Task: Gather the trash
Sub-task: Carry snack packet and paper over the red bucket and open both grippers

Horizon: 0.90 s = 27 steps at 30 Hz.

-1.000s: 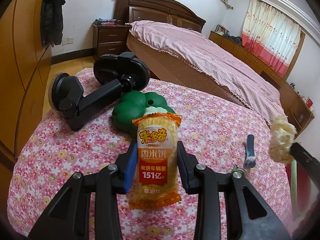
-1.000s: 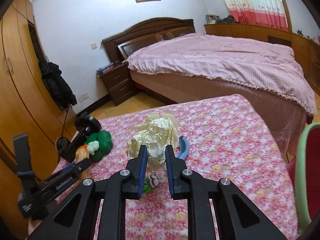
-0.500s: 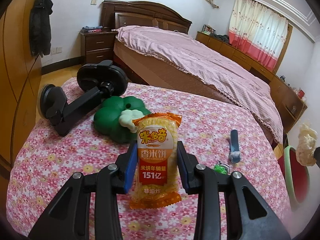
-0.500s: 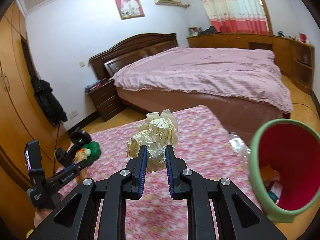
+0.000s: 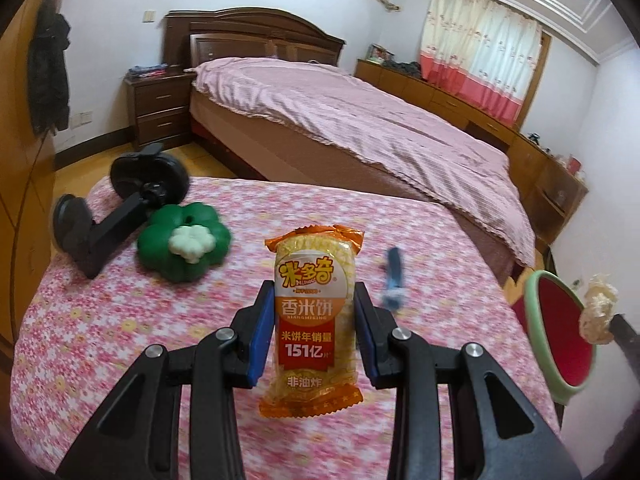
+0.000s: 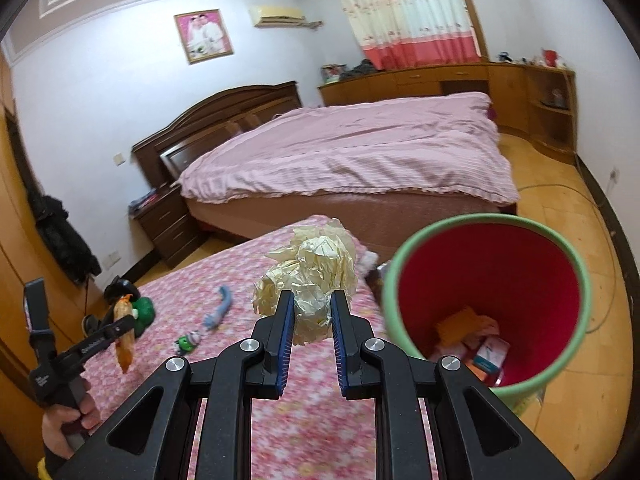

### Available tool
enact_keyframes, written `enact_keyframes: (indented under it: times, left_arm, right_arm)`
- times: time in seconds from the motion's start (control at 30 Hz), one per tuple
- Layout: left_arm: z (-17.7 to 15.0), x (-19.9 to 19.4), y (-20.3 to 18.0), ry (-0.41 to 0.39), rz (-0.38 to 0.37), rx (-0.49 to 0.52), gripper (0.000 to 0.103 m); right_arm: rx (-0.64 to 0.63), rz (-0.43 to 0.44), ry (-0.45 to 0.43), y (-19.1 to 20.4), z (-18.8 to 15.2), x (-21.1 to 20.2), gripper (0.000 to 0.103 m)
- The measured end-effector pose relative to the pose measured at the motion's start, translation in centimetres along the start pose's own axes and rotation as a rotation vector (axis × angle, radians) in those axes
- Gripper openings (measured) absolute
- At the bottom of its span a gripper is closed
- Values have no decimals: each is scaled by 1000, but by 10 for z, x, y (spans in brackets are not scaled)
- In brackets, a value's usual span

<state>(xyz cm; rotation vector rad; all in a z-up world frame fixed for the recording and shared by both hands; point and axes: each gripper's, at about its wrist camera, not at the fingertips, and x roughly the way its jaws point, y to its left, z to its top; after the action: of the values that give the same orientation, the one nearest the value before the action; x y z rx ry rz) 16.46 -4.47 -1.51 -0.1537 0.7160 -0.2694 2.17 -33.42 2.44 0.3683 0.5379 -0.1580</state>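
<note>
a: what's on the far left of the surface (image 5: 100,320)?

b: in the left wrist view, a black stand (image 5: 120,208) lies on the flowered cloth, and a green toy (image 5: 184,240) with a white middle sits just beside it, touching its arm.

a: and the left claw (image 5: 314,330)?

b: it is closed on a snack packet (image 5: 314,316), orange and yellow, held upright between the blue pads, above the cloth. in the right wrist view the same claw (image 6: 120,330) shows at the left edge with the packet (image 6: 124,332) hanging from it, and a hand (image 6: 66,420) grips its handle.

a: further right?

b: a blue tool (image 5: 394,276) lies on the cloth, blurred. the right wrist view shows it (image 6: 220,306) near a small green and white trinket (image 6: 188,340).

a: the right claw?

b: the right claw (image 6: 310,328) sits narrow, clamped on a ball of crumpled paper (image 6: 312,276), pale yellow, bulging above the pads. it is off the surface, just left of the bin's rim.

a: the bin?

b: a bin (image 6: 576,344) with a green outside and red inside stands on the floor past the right edge of the surface. scraps and small packets lie at its bottom. from the left wrist view the bin (image 5: 540,320) and the paper ball (image 5: 598,312) sit at the far right.
</note>
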Motion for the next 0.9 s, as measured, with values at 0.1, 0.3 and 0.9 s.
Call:
enact_keyframes:
  times: [0.1,0.3,0.9]
  left_arm:
    - [-2,-5,-14,3,-23,18,38]
    - [-9,-12,-45,29,-87,49,38]
    - [-27,-9,-154,123,-259,179,38]
  right_arm:
    - [39,-13,2,-15,-3,-5,18]
    - [96,-33,-3,-42,-9,-15,18]
    - [228,-55,-23,-105,-16,-36,18]
